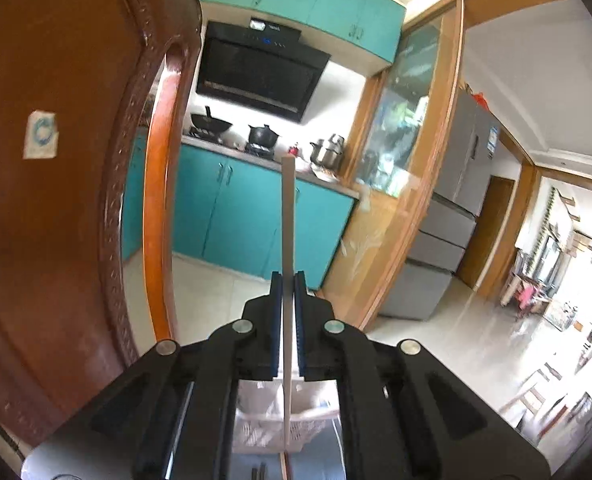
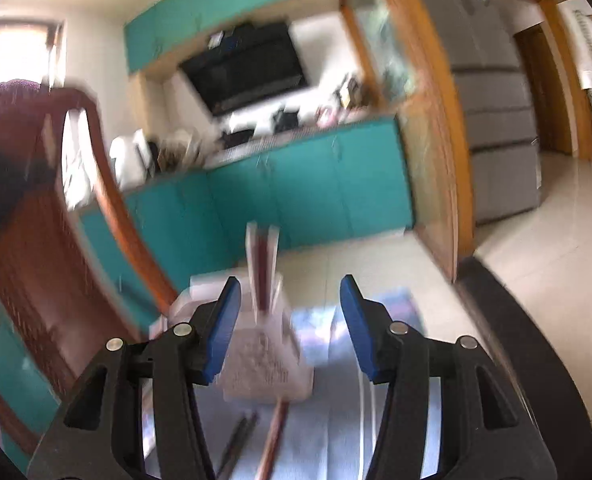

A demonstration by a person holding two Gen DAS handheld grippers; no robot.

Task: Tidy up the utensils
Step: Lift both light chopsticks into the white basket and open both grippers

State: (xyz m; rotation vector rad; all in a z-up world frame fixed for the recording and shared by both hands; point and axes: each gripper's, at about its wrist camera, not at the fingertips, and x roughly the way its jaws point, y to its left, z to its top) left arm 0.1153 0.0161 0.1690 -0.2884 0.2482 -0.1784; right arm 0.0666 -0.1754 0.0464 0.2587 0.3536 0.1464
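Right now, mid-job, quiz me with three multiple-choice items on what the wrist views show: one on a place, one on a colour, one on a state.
1. Where does the white perforated basket sit in the right wrist view?
A. Ahead of the right tool, between its fingers in the frame
B. On the kitchen counter
C. On the chair seat

2. What colour are the lower kitchen cabinet doors?
A. White
B. Teal
C. Brown

3. What state is the left tool in?
A. Wide open, empty
B. Shut on the pale chopstick
C. Shut on a spoon

Answers:
1 A: the basket shows in the gap between the blue pads, with utensils standing in it.
2 B: the doors under the stove are teal.
3 B: both pads press the thin pale stick, which points up past them.
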